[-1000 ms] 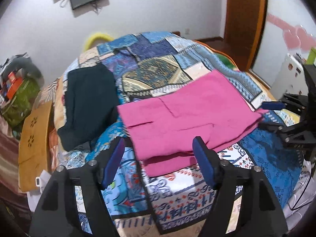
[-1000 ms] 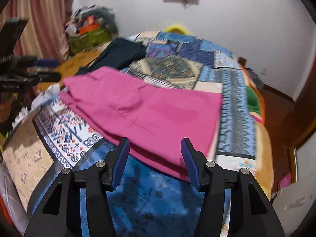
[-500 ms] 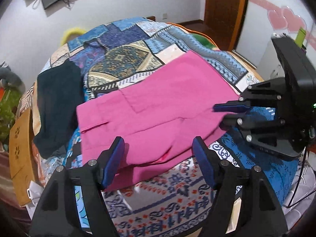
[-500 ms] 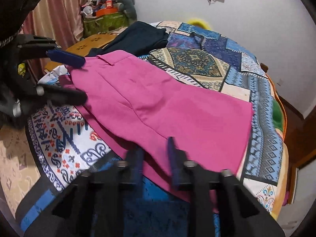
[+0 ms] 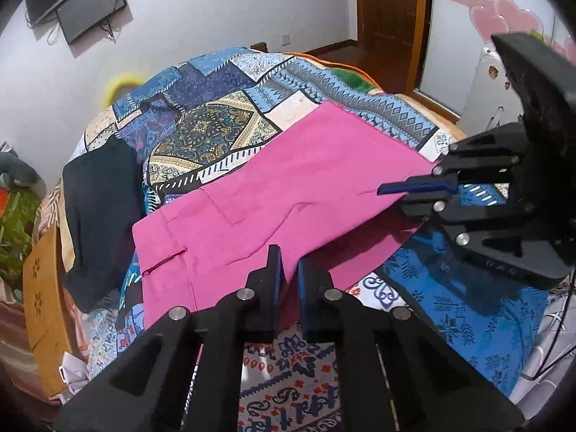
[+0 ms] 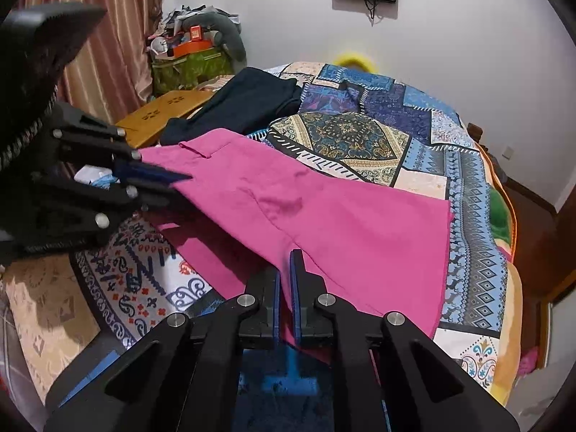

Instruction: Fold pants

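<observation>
On the patchwork-quilted bed [image 5: 230,133], the bright pink cloth pants [image 5: 273,194] lie folded leg over leg, each tool, left [image 5: 288,273] and right [image 6: 285,280], clenched on the near edge; crosswise folds apparently remain.

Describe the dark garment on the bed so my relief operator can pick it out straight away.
Start from the patchwork bedspread covering the bed. The pink pants, pinched by the left gripper and right gripper, lie across its near side. The dark garment lies just beyond their waistband end, beside the wooden board; it is the only plain near-black cloth there.
</observation>
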`<control>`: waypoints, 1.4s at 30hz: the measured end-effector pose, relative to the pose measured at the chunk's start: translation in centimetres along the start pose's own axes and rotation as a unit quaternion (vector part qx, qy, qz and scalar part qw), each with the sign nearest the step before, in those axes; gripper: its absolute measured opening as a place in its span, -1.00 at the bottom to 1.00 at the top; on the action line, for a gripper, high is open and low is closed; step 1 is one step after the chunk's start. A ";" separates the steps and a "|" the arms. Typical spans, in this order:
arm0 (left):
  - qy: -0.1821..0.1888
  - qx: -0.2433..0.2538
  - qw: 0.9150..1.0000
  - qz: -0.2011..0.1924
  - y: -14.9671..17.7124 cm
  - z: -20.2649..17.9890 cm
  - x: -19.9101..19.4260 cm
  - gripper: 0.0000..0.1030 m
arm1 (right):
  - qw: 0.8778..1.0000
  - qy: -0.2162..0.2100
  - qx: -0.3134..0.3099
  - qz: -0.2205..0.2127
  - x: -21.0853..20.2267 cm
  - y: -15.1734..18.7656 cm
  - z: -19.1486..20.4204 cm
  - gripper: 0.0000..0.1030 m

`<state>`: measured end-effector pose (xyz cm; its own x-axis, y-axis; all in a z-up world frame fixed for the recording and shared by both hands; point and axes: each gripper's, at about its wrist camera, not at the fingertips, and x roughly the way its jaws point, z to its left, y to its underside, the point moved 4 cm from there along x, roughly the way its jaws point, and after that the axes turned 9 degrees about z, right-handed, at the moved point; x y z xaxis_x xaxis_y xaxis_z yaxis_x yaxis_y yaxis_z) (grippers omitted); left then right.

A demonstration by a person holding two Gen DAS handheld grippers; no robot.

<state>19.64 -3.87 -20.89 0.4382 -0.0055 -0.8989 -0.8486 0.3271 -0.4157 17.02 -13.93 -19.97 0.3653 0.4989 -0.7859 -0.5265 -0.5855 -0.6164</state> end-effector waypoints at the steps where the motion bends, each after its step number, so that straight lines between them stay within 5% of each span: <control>1: 0.005 -0.001 1.000 0.000 0.0 0.0 -0.1 -0.84 | 1.000 0.000 0.001 0.001 0.1 0.2 0.0 -0.91; 11: 0.043 -0.018 0.999 0.028 1.9 -0.3 1.1 -0.82 | 0.998 -0.031 0.024 0.050 1.4 2.3 0.1 -0.82; 15: 0.057 -0.031 0.997 0.029 2.3 -0.1 0.3 -0.78 | 0.997 -0.039 0.038 0.054 0.7 2.4 -0.5 -0.58; 20: 0.069 -0.053 0.996 0.021 2.7 0.9 -1.2 -0.53 | 0.997 -0.048 0.061 0.031 -1.4 2.0 -1.1 -0.43; 30: 0.069 -0.122 0.990 -0.030 0.2 4.9 -4.2 -0.50 | 0.988 -0.070 0.139 -0.004 -1.6 -0.5 -2.0 -0.42; 37: 0.093 -0.138 0.986 0.014 -0.2 5.2 -0.7 -0.48 | 0.983 -0.097 0.152 0.018 0.9 -1.5 -0.9 -0.37; 42: 0.073 -0.141 0.986 0.049 1.7 5.2 1.7 -0.48 | 0.984 -0.099 0.137 0.058 3.2 -0.8 0.0 -0.28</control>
<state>20.45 1.60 -22.41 0.3203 -0.1301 -0.9384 -0.9423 0.0580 -0.3296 18.62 -11.93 -22.00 0.1479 0.5704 -0.8080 -0.7526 -0.4651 -0.4661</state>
